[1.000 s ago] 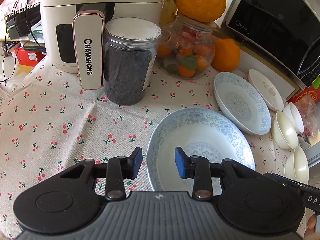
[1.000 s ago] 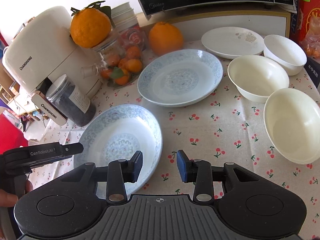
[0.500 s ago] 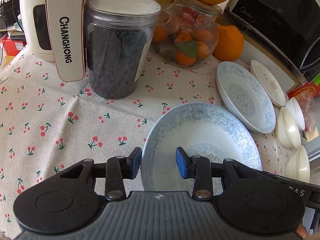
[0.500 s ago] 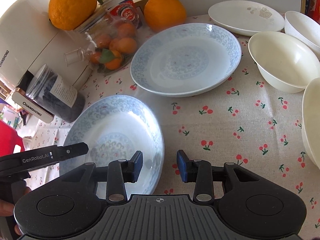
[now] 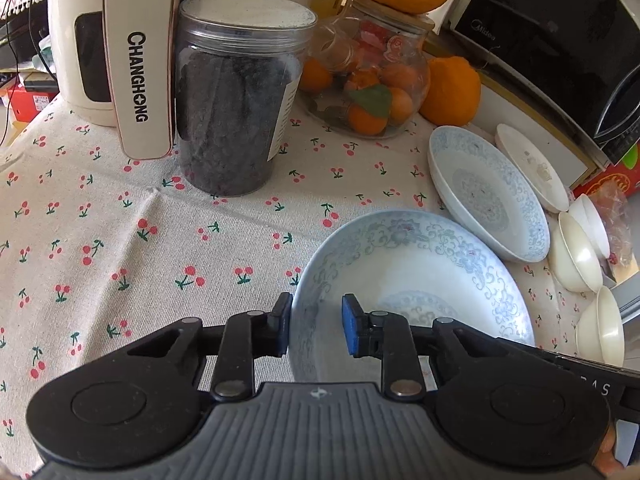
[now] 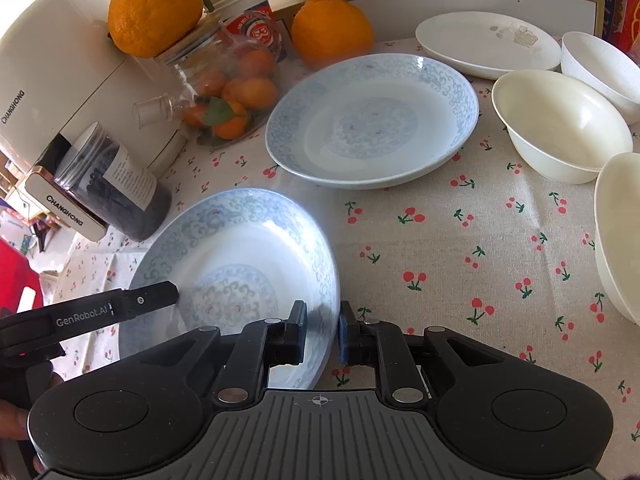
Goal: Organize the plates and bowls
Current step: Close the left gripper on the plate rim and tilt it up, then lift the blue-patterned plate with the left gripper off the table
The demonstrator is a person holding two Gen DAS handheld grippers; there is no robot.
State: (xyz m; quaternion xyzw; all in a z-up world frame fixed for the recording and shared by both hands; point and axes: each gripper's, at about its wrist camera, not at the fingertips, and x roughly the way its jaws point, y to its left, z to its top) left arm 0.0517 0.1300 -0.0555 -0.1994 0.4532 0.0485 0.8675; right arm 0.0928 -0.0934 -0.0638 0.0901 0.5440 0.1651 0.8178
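Both grippers' jaws have just been closing. The left gripper and right gripper each straddle the glossy, round blue-patterned plate at opposite rims; contact cannot be confirmed. It sits on cherry-print cloth.

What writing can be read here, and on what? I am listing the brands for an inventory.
"CHANGHONG": handle of the cream appliance, and again on its side.
"Midea": black microwave.
"GenRobot.AI": side of the left gripper.
Dark jar's label: too small to read.
Red can behind the glass jar: logo blurred.
Red box: unreadable.
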